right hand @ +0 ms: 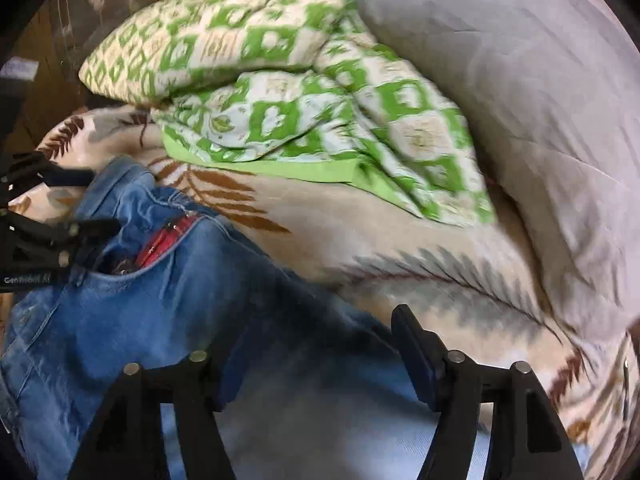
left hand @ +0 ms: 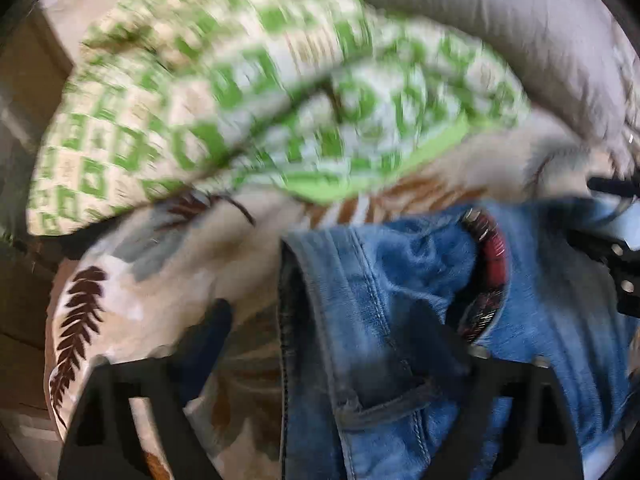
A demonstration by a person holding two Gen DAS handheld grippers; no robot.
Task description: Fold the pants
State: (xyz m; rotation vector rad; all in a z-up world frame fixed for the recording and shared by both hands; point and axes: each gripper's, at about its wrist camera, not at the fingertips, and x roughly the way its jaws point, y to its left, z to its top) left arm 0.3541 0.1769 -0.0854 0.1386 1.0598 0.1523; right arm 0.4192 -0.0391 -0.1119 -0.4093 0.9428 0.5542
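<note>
- Left wrist view: blue denim pants (left hand: 400, 300) lying crumpled on a cream bedspread with brown and grey leaf print (left hand: 132, 292), waistband edge and side seam running between the black fingers (left hand: 208, 328) of the left gripper (left hand: 320, 332).
- Fingers of the left gripper spread wide apart, one over the bedspread, the other over the denim; nothing pinched, no pad pressing on cloth.
- Red lining (left hand: 492, 256) showing at an open pocket or waist of the pants, right of centre.
- Green-and-cream patterned quilt (left hand: 248, 92) bunched beyond the pants, blurred; grey pillow (left hand: 500, 32) behind it at upper right.
- Right wrist view: right gripper (right hand: 316, 344) low over the pants (right hand: 140, 312), fingers (right hand: 416, 348) apart, denim beneath and between them, not clamped.
- Left gripper visible at the left edge (right hand: 92, 200), at the waistband.
- Quilt (right hand: 280, 100) and pillow (right hand: 520, 100) beyond, bedspread (right hand: 400, 248) bare between.
</note>
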